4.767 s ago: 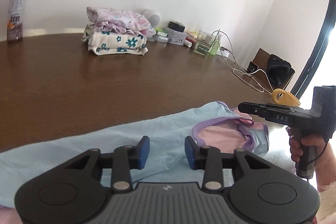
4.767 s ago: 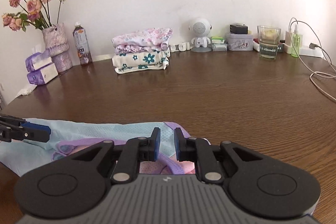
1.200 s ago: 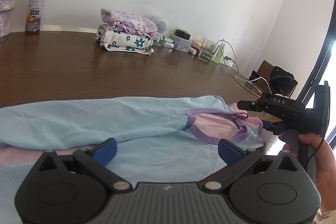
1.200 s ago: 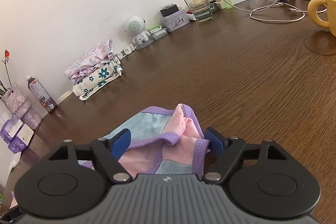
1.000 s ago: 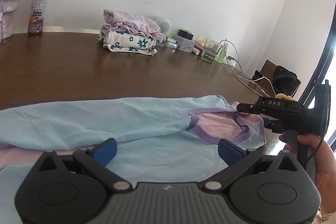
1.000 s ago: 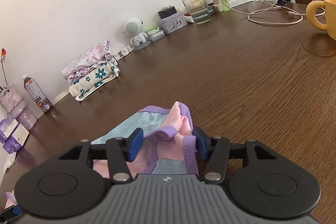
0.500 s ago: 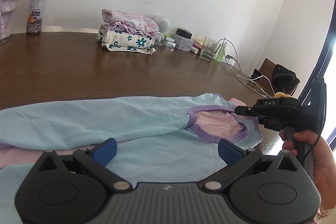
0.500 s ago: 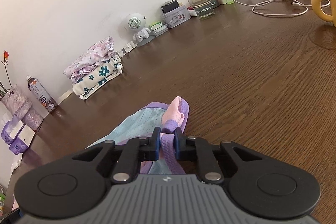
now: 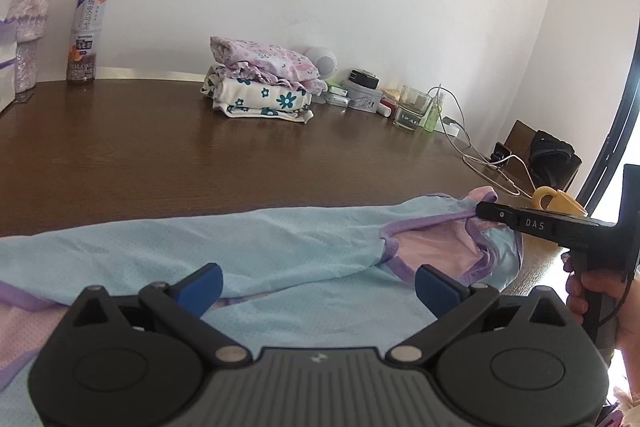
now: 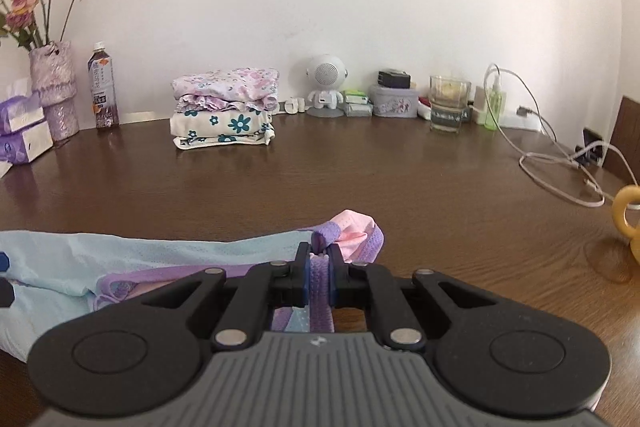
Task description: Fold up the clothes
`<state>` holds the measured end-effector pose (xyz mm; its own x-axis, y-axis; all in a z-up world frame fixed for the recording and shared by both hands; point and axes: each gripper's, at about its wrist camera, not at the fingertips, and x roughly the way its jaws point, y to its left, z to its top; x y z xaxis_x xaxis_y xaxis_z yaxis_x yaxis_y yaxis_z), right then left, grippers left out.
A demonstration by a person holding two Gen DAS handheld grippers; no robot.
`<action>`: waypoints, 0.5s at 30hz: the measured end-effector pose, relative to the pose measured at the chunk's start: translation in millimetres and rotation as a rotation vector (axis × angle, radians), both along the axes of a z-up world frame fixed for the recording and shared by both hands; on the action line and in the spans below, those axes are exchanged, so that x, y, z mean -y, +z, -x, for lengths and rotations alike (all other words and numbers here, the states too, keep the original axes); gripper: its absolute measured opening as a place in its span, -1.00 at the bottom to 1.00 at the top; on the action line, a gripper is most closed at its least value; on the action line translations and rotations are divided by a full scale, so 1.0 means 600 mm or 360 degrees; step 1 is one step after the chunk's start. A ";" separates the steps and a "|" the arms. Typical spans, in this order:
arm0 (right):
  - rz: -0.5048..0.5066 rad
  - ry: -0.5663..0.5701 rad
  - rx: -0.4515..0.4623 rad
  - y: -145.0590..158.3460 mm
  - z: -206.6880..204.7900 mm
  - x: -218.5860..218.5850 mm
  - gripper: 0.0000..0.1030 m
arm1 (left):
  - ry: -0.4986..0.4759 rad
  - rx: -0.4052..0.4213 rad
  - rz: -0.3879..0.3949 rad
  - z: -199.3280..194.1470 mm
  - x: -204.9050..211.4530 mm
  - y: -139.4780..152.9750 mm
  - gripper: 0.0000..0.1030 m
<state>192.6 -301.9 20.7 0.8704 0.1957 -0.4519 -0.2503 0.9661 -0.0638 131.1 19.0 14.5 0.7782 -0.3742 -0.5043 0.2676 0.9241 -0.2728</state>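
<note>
right gripper [image 10: 319, 263] clamps garment [image 9: 280, 247] trim | left gripper [image 9: 318, 283] spread, apparently empty

Right tool [image 10: 319, 263] newly clamped on garment's [image 10: 168, 251] purple trim, lifted.

My right tongs [image 10: 319, 265] sit low in the middle of the frame, pinching the trim at the end of the garment [image 10: 168, 251], which runs from there to the lower left across the surface [image 10: 360, 179]. In the left wrist view my left tongs [image 9: 318, 285] stand spread wide above the garment's middle. At the top centre of the right view, the stack of folded clothes [image 10: 224, 115] rests against the wall. Left of it stand a bottle [image 10: 103, 87], a vase [image 10: 54, 95] and tissue packs [image 10: 22, 131]. Right of it are a speaker figure [image 10: 326, 87], a glass [image 10: 449, 105] and cables [image 10: 560, 163]. A mug [image 10: 628, 223] sits at the right edge.
</note>
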 end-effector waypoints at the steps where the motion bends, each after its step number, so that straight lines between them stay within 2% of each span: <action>1: 0.0064 0.0026 0.0036 0.004 0.005 -0.012 -0.86 | 0.0008 0.0010 -0.0012 0.000 -0.004 0.002 0.99; 8: 0.0563 0.0290 0.0274 0.016 0.051 -0.128 -0.86 | 0.0059 0.0028 -0.0065 0.001 -0.033 0.003 0.99; 15: 0.0831 0.0576 0.0328 -0.013 0.102 -0.238 -0.86 | 0.0078 0.0018 -0.0071 0.005 -0.050 0.002 0.99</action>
